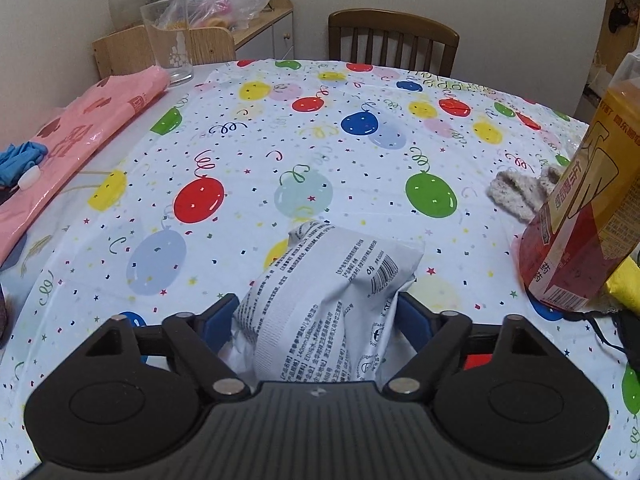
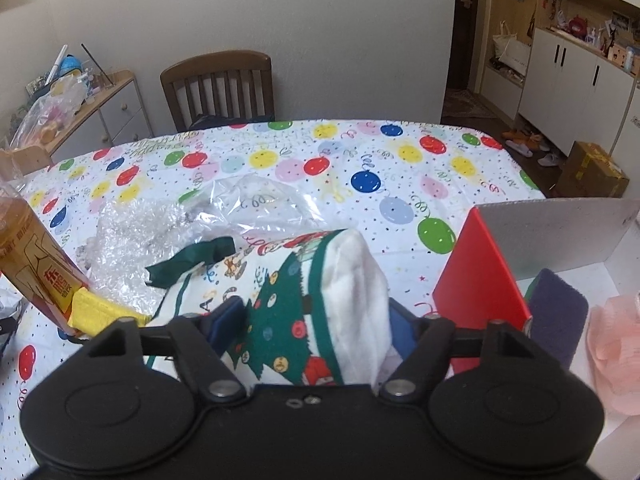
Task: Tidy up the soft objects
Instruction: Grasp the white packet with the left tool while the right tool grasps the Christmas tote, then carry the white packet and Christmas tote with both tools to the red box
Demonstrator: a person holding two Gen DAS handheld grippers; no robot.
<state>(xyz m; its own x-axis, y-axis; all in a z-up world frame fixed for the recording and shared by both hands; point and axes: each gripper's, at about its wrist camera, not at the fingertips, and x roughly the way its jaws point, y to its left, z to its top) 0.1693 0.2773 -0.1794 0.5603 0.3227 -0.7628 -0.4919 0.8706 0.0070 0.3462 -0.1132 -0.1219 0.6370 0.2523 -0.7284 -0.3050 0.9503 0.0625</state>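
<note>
My left gripper (image 1: 316,312) is shut on a white wet-wipe pack (image 1: 336,296) with black print, held just above the balloon-print tablecloth (image 1: 280,152). My right gripper (image 2: 316,316) is shut on a folded Christmas-print cloth (image 2: 316,304) with green trees and a white lining. A red-walled box (image 2: 480,280) stands to its right, holding a dark blue cloth (image 2: 556,316) and a pink fluffy item (image 2: 612,352). A beige knitted sock (image 1: 516,192) lies at the right in the left wrist view.
An amber bottle (image 1: 588,216) stands at right, also in the right wrist view (image 2: 36,264). Crumpled clear plastic and bubble wrap (image 2: 180,224), a yellow cloth (image 2: 100,308), a pink bag (image 1: 80,136), blue gloves (image 1: 16,160), a glass (image 1: 168,48) and a wooden chair (image 1: 392,40) surround the table.
</note>
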